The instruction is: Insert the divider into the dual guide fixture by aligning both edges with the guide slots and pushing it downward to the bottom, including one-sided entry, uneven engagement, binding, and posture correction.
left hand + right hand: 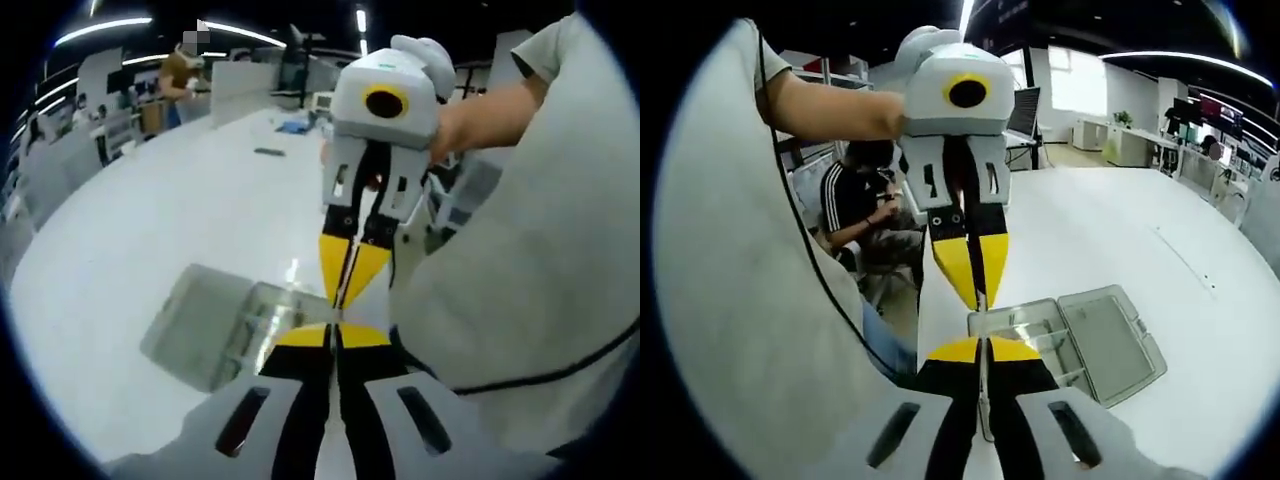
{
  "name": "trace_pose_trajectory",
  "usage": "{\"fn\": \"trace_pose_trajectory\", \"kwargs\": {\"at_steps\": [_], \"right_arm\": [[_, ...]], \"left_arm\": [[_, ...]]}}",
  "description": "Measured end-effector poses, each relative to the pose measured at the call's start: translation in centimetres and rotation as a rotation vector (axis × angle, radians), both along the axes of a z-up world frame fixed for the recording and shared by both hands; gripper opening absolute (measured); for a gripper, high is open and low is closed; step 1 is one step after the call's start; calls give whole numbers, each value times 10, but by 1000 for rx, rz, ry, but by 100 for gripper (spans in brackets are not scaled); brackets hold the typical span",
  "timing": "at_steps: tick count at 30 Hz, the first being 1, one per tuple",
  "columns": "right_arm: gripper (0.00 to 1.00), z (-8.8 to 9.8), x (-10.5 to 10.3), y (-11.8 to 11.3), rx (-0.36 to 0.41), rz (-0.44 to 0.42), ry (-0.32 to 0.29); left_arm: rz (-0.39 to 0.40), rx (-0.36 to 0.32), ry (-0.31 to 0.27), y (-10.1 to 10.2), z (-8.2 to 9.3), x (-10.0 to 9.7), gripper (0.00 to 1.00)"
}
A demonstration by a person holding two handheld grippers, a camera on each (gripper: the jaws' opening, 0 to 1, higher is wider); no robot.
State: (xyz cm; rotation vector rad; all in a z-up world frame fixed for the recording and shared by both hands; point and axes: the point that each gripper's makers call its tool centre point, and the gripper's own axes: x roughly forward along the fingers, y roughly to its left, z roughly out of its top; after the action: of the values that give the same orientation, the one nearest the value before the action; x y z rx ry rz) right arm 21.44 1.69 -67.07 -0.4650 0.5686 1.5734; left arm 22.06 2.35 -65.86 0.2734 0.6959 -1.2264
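Insertion not begun, by the look of it: the divider, a thin clear sheet seen edge-on, is held in the air between the two grippers, well above the dual guide fixture. Left gripper and right gripper face each other tip to tip, each with jaws narrowed onto an end of the sheet. Fixture is a clear hinged box lying open on the white desk, at about 4 o'clock of the jaws in the right gripper view; slots too faint to tell. Aligning, entry and push-down all remain.
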Motion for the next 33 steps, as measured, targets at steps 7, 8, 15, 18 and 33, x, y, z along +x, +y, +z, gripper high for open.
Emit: {"fn": "trace_pose_trajectory", "kwargs": {"at_steps": [7, 8, 15, 18, 33], "right_arm": [[0, -5, -1, -1, -5, 5, 7], [0, -5, -1, -1, -5, 7, 5], [0, -11, -3, -1, -12, 8, 12], [0, -12, -4, 0, -7, 12, 5], [0, -13, -4, 2, 5, 24, -6]], "left_arm": [[-22, 23, 16, -2, -3, -3, 0], [-27, 30, 18, -2, -3, -4, 0], [-65, 75, 1, -3, -5, -6, 0], [-72, 84, -6, -2, -5, -5, 0], [-114, 133, -32, -4, 1, -4, 0]]}}
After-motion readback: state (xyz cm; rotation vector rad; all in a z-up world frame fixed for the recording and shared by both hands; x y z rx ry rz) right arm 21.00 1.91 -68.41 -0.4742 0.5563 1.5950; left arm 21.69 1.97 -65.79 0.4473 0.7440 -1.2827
